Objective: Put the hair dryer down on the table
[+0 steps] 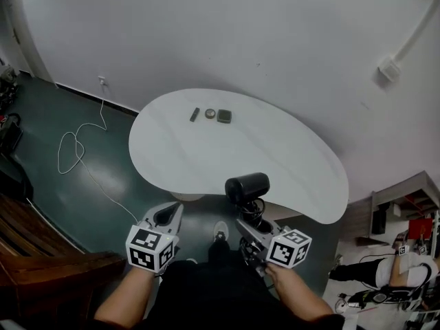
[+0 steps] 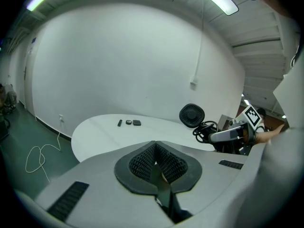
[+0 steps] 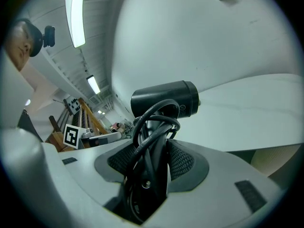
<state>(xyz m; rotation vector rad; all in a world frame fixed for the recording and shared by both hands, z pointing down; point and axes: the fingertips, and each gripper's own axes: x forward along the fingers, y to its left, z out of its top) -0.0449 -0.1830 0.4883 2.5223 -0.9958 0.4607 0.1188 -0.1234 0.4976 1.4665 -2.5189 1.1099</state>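
Nearest the person, the left gripper point(image 1: 167, 215) hangs off the near edge of the table point(image 1: 295, 163) with its pads pressed together and nothing between them. It plays no part for now. Just beside it, the right gripper point(image 1: 249, 215) is clamped on the handle of the hair dryer point(image 1: 246, 186), its jaws spread fairly wide around the handle and the black cord point(image 3: 151, 127) looped over it. The right gripper view shows the handle running straight out along the jaws. The barrel sits crosswise at its far end, above the fingertips, and its grilled back end faces the person's left. The dryer is in the air, at about the near edge of the table and not touching it. The open white top lies ahead of and below the barrel, so the likely move is forward and down with the right hand, then tipping the barrel onto its side. Three small dark things point(image 1: 210, 115) lie well apart, near the far edge. A white cable point(image 1: 72, 150) trails over the floor to the left.
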